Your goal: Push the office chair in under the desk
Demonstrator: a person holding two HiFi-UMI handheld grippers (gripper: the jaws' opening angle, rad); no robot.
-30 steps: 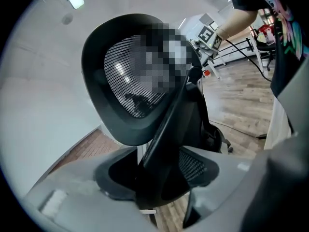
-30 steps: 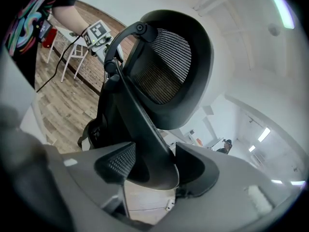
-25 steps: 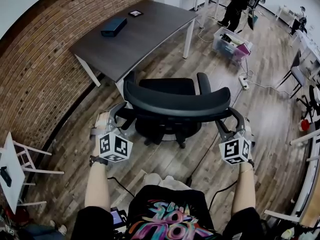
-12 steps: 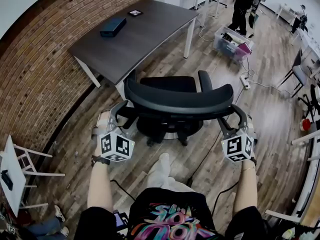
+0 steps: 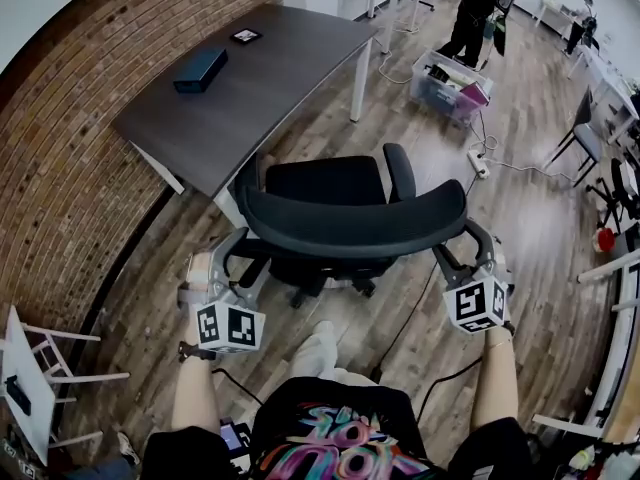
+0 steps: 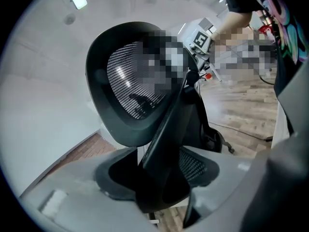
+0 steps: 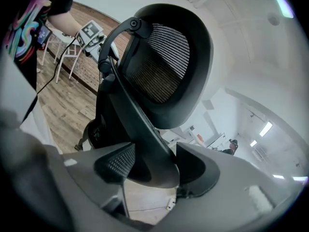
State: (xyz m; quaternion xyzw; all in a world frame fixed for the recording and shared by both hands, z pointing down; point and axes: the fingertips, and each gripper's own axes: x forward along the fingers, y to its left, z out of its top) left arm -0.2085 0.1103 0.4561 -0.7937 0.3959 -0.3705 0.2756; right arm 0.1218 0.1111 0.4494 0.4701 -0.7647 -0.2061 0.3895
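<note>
- Left hand-held gripper (image 5: 232,258) clamps the frame of the black mesh-backed office chair (image 5: 350,223);
- right hand-held gripper (image 5: 462,260) clamps it too;
- chair near dark grey rectangular surface (image 5: 260,78)

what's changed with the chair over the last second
The office chair has rolled a little forward, towards the desk, and the person has stepped after it. Unchanged: left claw and right claw both clamped on the chair's back frame; the dark box on the desk.
</note>
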